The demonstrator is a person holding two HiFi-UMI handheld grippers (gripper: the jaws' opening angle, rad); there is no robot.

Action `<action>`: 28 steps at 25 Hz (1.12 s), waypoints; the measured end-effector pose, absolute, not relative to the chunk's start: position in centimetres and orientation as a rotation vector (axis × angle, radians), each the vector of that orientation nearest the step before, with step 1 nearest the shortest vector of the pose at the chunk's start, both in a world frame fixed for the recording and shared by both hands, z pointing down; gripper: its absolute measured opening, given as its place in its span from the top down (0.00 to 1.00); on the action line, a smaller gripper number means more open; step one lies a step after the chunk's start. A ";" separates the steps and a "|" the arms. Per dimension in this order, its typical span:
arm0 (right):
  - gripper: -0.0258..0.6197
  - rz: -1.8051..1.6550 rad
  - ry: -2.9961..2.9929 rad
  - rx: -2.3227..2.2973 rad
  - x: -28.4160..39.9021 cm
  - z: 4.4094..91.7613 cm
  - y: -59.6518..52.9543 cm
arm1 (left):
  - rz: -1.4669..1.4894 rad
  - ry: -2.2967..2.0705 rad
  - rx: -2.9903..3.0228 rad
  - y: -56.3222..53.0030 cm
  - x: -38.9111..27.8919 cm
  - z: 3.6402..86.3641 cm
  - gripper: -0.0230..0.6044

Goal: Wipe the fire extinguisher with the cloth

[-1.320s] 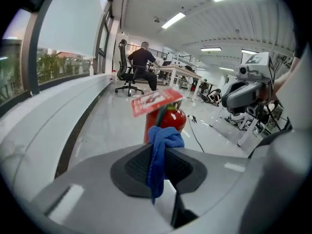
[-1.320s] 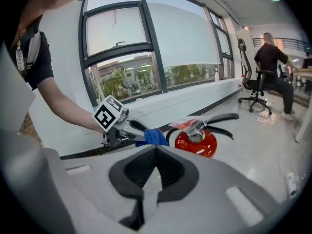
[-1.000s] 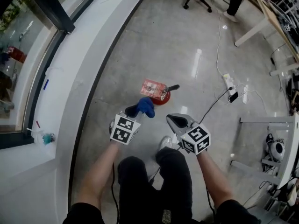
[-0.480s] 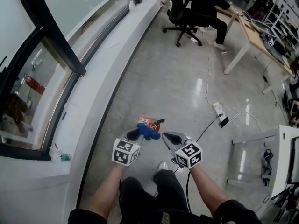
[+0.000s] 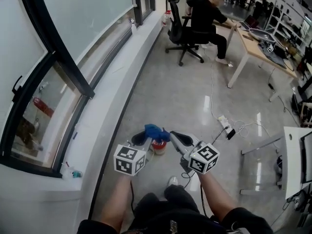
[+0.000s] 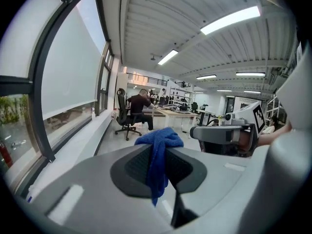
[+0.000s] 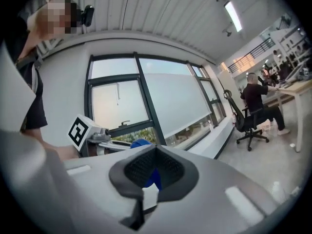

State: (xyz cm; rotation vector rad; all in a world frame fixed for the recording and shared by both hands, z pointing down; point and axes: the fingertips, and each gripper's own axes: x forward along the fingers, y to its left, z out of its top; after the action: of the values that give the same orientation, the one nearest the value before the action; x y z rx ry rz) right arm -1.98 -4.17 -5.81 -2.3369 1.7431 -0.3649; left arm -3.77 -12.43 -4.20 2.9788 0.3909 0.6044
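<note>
head view, bottom centre: person's knees and both forearms. left gripper (image 5: 143, 137) sits left of centre, right gripper (image 5: 174, 137) just right of it, tips near each other but apart.

left gripper view: left gripper (image 6: 159, 149) jaws clamped on the blue cloth (image 6: 159, 145). cloth bunches above the pads and a strip hangs down between them. in the head view the cloth (image 5: 155, 132) pokes out past the left tips.

right gripper view: right gripper (image 7: 156, 149) jaws together, nothing in them. a blue bit of the cloth (image 7: 140, 143) shows beyond them.

fire extinguisher (image 5: 158, 147): red, on the floor (image 5: 165, 91), lower centre of the head view, directly below the cloth in frame and between the two tips. partly covered by the cloth; can't tell whether they touch.

further out: power strip (image 5: 224, 123) with cables right of centre, white window sill (image 5: 105, 106) running up the left side, small bottle (image 5: 73, 173) on it lower left. top centre: seated person (image 5: 204, 13) on an office chair (image 5: 179, 30) at a desk (image 5: 253, 39).
</note>
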 end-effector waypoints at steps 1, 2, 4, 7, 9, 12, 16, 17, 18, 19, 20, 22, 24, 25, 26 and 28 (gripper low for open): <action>0.96 -0.344 1.722 -2.335 -2.4 -6.8 -3.9 | 0.585 0.410 2.986 -12.2 -4.4 -5.2 0.88; 0.96 -0.330 1.713 -2.351 -3.0 -7.5 -3.8 | 0.567 0.432 2.987 -12.0 -5.1 -6.0 0.88; 0.96 -0.317 1.749 -2.425 -4.7 -8.2 -4.2 | 0.530 0.477 2.973 -11.9 -6.6 -7.6 0.88; 0.96 -0.294 1.815 -2.515 -8.0 -9.4 -5.1 | 0.495 0.535 2.964 -12.0 -9.0 -9.5 0.88; 0.96 -0.274 1.798 -2.542 -9.7 -10.5 -5.4 | 0.477 0.560 2.975 -12.0 -10.8 -10.6 0.88; 0.96 -0.231 1.759 -2.574 -11.9 -12.1 -5.5 | 0.444 0.579 2.981 -12.1 -13.3 -11.6 0.88; 0.96 -0.175 1.711 -2.606 -14.6 -13.9 -5.6 | 0.407 0.611 2.984 -12.2 -16.2 -12.7 0.88; 0.96 -0.170 1.698 -2.612 -15.1 -14.1 -5.6 | 0.400 0.621 2.982 -12.2 -16.8 -12.9 0.88; 0.96 -0.167 1.686 -2.617 -15.6 -14.3 -5.6 | 0.394 0.629 2.978 -12.3 -17.4 -13.0 0.88; 0.96 -0.165 1.676 -2.621 -16.1 -14.5 -5.7 | 0.389 0.634 2.974 -12.5 -17.9 -13.1 0.88; 0.96 -0.164 1.669 -2.623 -16.5 -14.5 -5.7 | 0.385 0.637 2.970 -12.6 -18.4 -13.2 0.88; 0.96 -0.159 1.662 -2.623 -17.3 -14.6 -5.8 | 0.380 0.639 2.966 -12.8 -19.2 -13.2 0.88; 0.96 -0.150 1.663 -2.620 -17.9 -14.8 -5.9 | 0.370 0.636 2.964 -13.0 -19.8 -13.4 0.88; 0.96 -0.147 1.664 -2.621 -18.1 -14.9 -5.9 | 0.363 0.633 2.963 -13.0 -20.1 -13.5 0.88; 0.96 -0.145 1.663 -2.624 -18.3 -14.9 -5.9 | 0.357 0.632 2.963 -13.0 -20.3 -13.7 0.88; 0.96 -0.139 1.657 -2.628 -18.5 -15.1 -5.8 | 0.347 0.636 2.965 -12.9 -20.6 -14.0 0.88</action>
State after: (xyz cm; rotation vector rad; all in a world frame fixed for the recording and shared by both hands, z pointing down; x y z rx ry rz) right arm -18.55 -5.78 -15.07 -2.6282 1.6568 -0.1387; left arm -20.56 -12.91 -13.95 2.9647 0.6361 0.3466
